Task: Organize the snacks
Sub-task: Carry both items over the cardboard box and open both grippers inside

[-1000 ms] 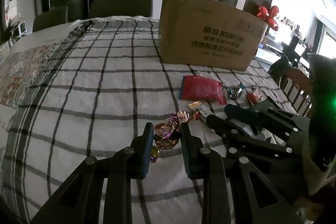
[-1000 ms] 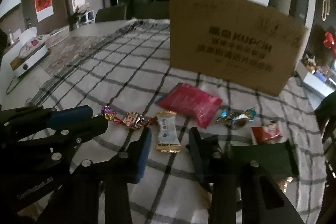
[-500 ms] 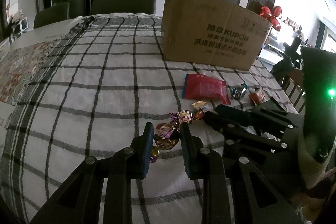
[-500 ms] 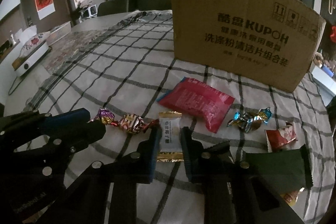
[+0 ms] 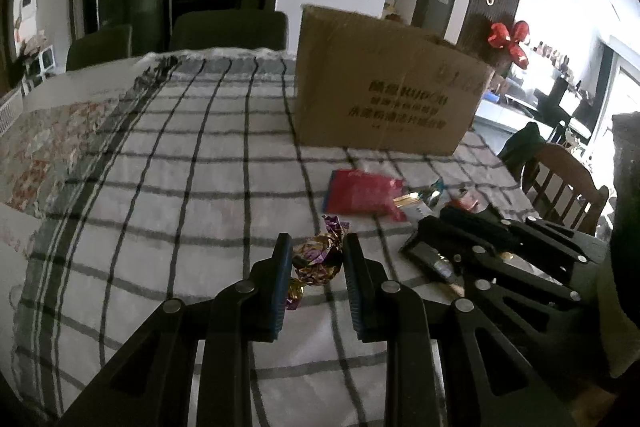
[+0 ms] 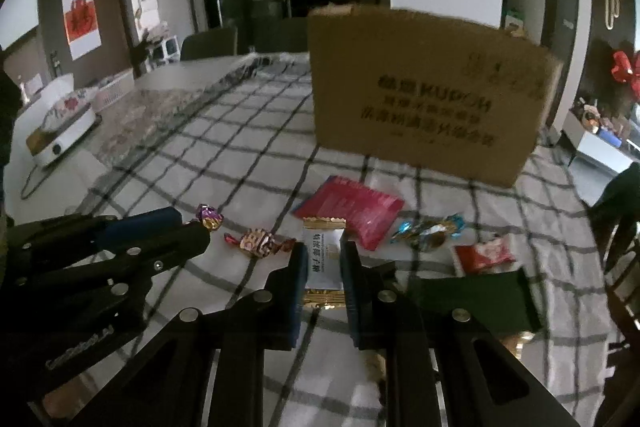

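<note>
item: snack sorting, early stage, judged from how things lie.

left tongs [image 5: 316, 263]: lower centre of the left wrist view, nearly shut, pads pressed on a gold and purple candy [image 5: 318, 261]. the candy's twisted ends stick out above and below the pads.

right tongs [image 6: 323, 265]: lower centre of the right wrist view, closed on a white wafer packet [image 6: 323, 259] with gold ends. the packet stands upright between the pads.

cardboard box [image 6: 424, 91]: upper centre to right of the right wrist view, at the far side of the checked cloth [image 6: 248, 155] that covers the surface. likely the place for the snacks, though its inside is hidden, so what it already holds cannot be told.

left on the surface, right wrist view:
- red packet [image 6: 350, 211], centre, just beyond the wafer packet.
- gold and red candy [image 6: 260, 242], left of centre, near the right tongs.
- blue and gold candy [image 6: 428, 229], right of centre.
- small red and white packet [image 6: 484, 255], further right.

status: two snacks gripped, one per tongs, neither yet at the box. at least four loose pieces wait on the cloth. most of the task appears undone: carry both held pieces across, release them, then come back for the rest.
</note>
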The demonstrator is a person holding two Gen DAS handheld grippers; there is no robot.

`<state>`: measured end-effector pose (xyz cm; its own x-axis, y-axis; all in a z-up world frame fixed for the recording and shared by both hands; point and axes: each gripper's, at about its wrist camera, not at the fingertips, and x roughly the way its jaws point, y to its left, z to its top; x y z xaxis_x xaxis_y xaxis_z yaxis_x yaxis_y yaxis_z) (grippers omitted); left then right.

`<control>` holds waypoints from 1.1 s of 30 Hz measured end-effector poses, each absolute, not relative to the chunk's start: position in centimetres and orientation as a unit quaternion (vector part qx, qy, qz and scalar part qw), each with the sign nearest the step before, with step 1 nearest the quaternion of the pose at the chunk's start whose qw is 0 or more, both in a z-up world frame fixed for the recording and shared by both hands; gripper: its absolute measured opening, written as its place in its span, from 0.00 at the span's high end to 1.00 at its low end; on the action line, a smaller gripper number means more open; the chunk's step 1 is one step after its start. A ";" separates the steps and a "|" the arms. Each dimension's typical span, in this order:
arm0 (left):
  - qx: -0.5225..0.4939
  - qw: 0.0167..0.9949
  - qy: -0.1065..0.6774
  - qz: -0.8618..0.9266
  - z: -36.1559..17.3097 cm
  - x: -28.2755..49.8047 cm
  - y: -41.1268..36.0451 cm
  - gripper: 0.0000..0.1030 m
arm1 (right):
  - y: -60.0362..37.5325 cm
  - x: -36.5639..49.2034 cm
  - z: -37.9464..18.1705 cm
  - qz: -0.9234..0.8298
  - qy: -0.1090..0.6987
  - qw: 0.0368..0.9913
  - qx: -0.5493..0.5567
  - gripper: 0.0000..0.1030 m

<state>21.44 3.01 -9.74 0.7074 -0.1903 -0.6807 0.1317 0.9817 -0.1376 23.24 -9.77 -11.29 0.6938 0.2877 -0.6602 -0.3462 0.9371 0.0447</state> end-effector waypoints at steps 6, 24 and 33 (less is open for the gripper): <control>-0.030 0.935 0.339 -0.099 -6.8 21.5 1.9 0.75 | -11.2 22.5 -8.6 0.164 0.320 0.933 -0.025 0.82; -0.016 0.960 0.244 -0.135 1.4 26.3 -1.2 0.75 | -15.6 25.0 -1.0 0.116 0.222 0.968 0.026 0.82; 0.003 0.962 0.230 -0.144 3.7 31.1 -2.6 0.75 | -17.3 29.0 2.0 0.089 0.189 0.978 0.018 0.82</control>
<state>31.08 -2.64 3.75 0.8526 -0.2752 -0.4442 0.2784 0.9586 -0.0595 29.03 -17.29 2.02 0.9128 0.1802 -0.3665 -0.1667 0.9836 0.0685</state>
